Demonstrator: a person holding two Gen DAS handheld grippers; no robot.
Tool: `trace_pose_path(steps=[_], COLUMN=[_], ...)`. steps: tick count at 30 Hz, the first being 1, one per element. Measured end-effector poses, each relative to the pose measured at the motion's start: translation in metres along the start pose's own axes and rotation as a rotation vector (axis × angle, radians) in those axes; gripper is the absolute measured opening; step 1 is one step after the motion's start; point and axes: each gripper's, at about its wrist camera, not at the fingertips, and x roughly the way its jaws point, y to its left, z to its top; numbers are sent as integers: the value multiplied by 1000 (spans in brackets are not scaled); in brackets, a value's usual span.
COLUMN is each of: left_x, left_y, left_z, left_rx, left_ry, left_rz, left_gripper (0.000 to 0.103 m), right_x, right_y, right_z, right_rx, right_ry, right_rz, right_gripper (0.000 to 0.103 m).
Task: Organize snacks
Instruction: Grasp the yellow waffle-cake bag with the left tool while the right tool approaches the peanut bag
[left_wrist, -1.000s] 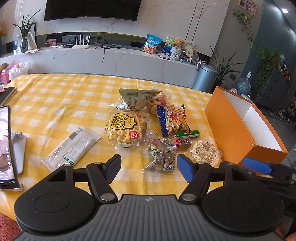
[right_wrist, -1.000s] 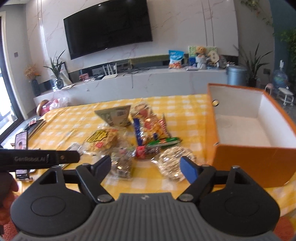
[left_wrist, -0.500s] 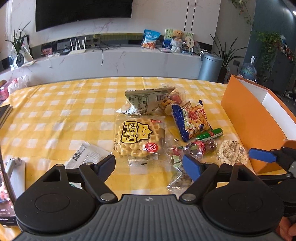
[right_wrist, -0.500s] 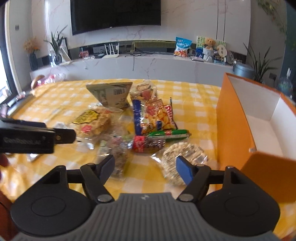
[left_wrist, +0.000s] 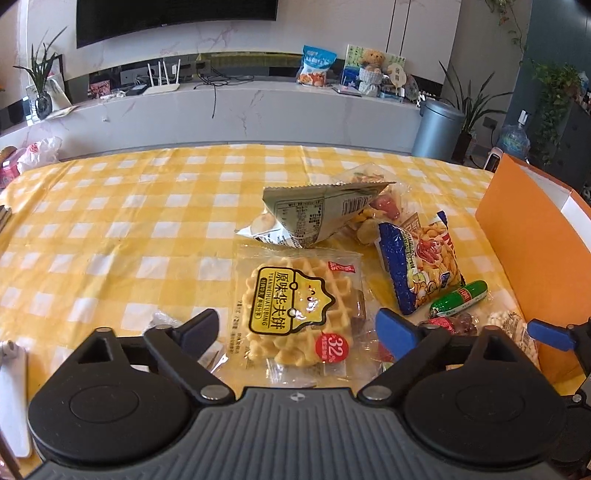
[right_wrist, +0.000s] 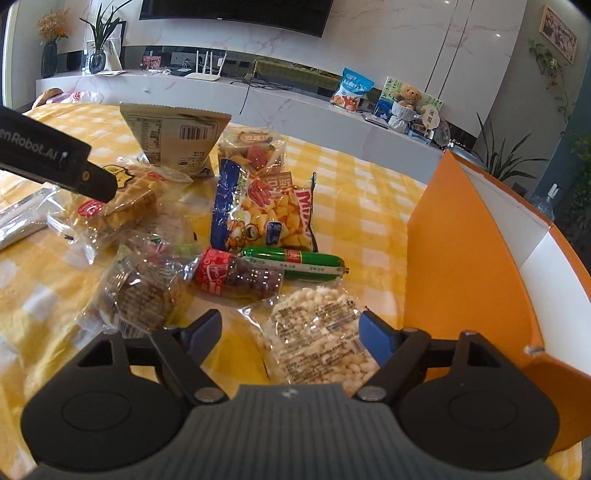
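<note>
Snacks lie clustered on a yellow-checked tablecloth (left_wrist: 110, 229) as two handheld grippers hang above them, both with fingers spread wide and grasping nothing. Low in the left wrist view, the left gripper (left_wrist: 299, 328) frames a clear-wrapped waffle pack (left_wrist: 295, 310), which shows between its blue-tipped fingers (left_wrist: 395, 330). Low in the right wrist view, the right gripper (right_wrist: 291, 330) straddles a puffed-rice cake packet (right_wrist: 317, 339). Just above that packet, at the frame's centre, a green sausage stick (right_wrist: 295, 260) lies beside a red-labelled pack of dark sweets (right_wrist: 236, 277), with a round biscuit pack (right_wrist: 140, 291) to their left. Higher up sit a blue chip bag (right_wrist: 258, 210) and a beige triangular pouch (right_wrist: 173, 136). An open orange box (right_wrist: 469, 258) with a white interior stands at the right edge, near the pile.
</note>
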Motion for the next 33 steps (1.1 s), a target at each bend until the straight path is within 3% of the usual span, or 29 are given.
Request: trace_pose_path(steps=[7,18,21,23,26,33], left_x=[21,36,33,31,26,7], left_y=[1,-1,2,4,6,9], left_z=[-1,0,1,1,-1,-8], left_rx=[13,9,3,-1,-7,-28], left_ry=[20,68,64,62,55,31], left_rz=[7,22,14,13,23,45], left_gripper=[103,103,93,90,88,86], right_x=[19,24,23,20,12,-6], right_y=[-3,-1,-1,3,11,17], right_z=[2,-4,-5,-5,-5,-5], right_rx=[28,46,51,30,-15,-27], right_ry=[37,6,-2,-12,-40,-72], right_rz=[-5,-38,-45,-52,-71,-29], right_gripper=[84,88,84,73,46,0])
